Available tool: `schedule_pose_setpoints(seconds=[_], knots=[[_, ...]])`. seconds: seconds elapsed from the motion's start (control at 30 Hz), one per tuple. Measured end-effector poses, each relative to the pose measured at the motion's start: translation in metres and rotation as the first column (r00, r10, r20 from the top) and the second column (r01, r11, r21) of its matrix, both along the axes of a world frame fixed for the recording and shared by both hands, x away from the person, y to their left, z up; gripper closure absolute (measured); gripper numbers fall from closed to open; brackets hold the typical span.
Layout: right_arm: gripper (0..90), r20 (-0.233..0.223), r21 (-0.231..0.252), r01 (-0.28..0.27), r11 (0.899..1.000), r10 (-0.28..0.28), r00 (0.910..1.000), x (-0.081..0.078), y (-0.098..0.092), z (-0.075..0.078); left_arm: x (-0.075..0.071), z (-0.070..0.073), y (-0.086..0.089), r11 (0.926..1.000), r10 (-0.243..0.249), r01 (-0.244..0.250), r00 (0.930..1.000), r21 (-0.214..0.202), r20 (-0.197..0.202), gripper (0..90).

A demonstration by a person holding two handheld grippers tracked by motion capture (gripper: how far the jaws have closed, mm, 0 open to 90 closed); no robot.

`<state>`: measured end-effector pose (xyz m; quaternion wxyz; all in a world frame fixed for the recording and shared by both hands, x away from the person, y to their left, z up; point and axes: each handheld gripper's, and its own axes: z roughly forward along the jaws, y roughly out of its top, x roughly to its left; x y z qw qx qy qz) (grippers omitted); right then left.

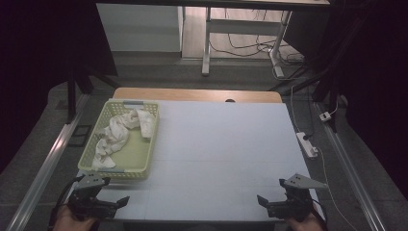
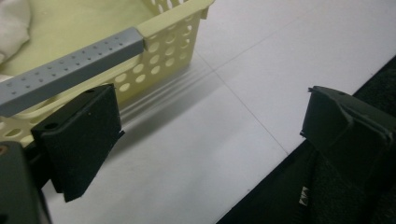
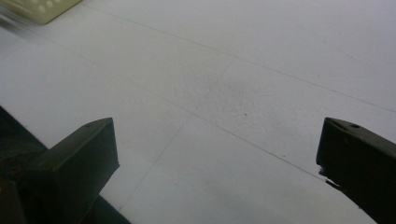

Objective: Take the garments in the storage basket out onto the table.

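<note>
While both tools wait with jaws apart and empty, the left tool [image 1: 113, 202] sits just short of the basket [image 1: 150, 144] — handy for the white cloth [image 1: 115, 134] beyond — the right tool [image 1: 267, 204] over bare table [image 1: 221, 144].

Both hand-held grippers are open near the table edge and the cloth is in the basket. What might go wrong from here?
1. The left hand-held gripper sits close to the basket; reaching in, a jaw could catch the grey handle and shove or tip the light basket.
2. The white cloth lies crumpled, so a pinch may lift only one fold and drag the rest over the rim.
</note>
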<state>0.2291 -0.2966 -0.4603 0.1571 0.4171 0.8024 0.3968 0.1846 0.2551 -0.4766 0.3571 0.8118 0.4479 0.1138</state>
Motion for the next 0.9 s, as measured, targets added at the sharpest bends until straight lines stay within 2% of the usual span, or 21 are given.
schedule_pose_setpoints(seconds=[0.23, 0.4, 0.53, 0.9], knots=[[0.0, -0.013, 0.01, -0.005, 1.0, 0.005, 0.9999, 0.0011, -0.0006, -0.0004, 0.0013, -0.0004, 0.0034, 0.9995, 0.0, 0.0, 0.9999, -0.033, -0.015, 5.1], [0.0, -0.019, 0.011, -0.012, 1.0, 0.012, 0.9998, 0.0013, -0.0005, -0.0006, 0.0026, -0.0008, 0.0035, 0.9996, 0.002, -0.003, 0.9996, -0.03, -0.028, 5.1], [0.0, -0.021, 0.01, -0.017, 1.0, 0.017, 0.9996, 0.0014, -0.0002, -0.0008, 0.0041, -0.0013, 0.0055, 0.9989, 0.007, -0.009, 0.999, -0.047, -0.045, 4.2], [0.1, -0.03, 0.001, -0.035, 0.999, 0.035, 0.9989, 0.0018, 0.0014, -0.0013, 0.0048, -0.0009, 0.0087, 0.9966, -0.002, -0.002, 0.9987, -0.082, -0.051, 0.0]])
